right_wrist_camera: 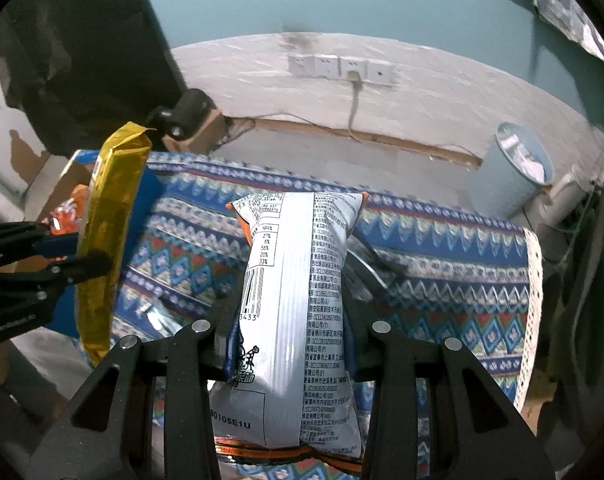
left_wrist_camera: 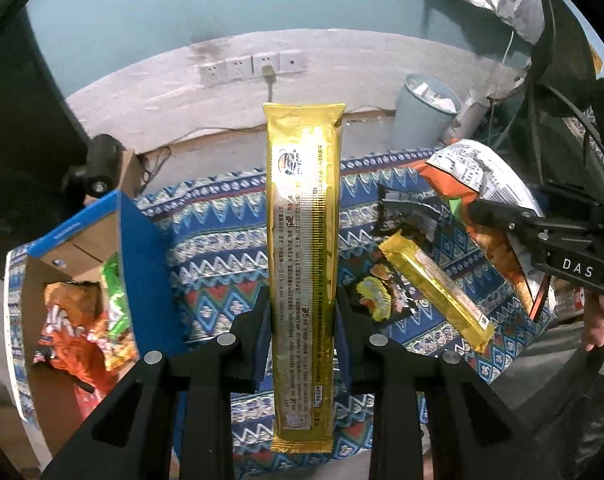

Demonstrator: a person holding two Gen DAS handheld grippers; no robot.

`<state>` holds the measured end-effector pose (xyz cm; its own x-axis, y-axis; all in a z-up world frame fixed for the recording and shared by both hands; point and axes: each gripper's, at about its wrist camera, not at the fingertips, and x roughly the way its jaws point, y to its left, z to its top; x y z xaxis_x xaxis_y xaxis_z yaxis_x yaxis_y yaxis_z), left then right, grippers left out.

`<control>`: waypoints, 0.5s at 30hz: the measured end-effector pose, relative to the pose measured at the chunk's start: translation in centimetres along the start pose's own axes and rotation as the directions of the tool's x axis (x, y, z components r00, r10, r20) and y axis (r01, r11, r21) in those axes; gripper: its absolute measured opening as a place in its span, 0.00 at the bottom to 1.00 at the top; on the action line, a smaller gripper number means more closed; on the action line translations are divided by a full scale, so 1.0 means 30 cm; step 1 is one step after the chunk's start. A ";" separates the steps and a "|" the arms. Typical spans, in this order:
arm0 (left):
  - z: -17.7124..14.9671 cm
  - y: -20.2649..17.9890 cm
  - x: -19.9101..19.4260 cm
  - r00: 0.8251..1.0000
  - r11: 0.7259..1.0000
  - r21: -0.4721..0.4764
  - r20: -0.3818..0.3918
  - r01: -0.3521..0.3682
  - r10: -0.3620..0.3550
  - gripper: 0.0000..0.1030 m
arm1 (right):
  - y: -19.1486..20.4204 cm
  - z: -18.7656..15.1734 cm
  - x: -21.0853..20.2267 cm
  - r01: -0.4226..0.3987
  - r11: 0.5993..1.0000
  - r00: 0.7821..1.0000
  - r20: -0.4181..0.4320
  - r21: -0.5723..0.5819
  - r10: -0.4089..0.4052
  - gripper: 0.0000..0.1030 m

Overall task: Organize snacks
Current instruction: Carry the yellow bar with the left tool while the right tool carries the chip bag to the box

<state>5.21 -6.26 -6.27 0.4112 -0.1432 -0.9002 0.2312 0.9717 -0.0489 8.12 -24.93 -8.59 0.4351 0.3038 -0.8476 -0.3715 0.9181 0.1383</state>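
Gold wrapper (left_wrist_camera: 302, 264), white-backed orange bag (right_wrist_camera: 297, 320), blue zigzag-patterned cloth (left_wrist_camera: 217, 236).

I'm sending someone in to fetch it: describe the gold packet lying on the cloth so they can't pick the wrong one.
Find the blue patterned cloth and look toward its right side. The small gold bar lies slanted there, partly on a black snack packet. It is loose and shorter; the long gold packet is up in the left gripper.
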 end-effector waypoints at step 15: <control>-0.020 0.195 -0.156 0.996 0.997 -0.076 0.082 -0.032 0.038 0.27 | 0.237 0.115 0.007 -0.066 0.993 0.997 0.034 -0.103 0.069 0.36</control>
<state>4.12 0.21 -2.61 0.4909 -0.1210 -0.8628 0.1501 0.9872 -0.0531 8.41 -17.46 -6.03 0.4355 0.3752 -0.8183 -0.4816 0.8651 0.1403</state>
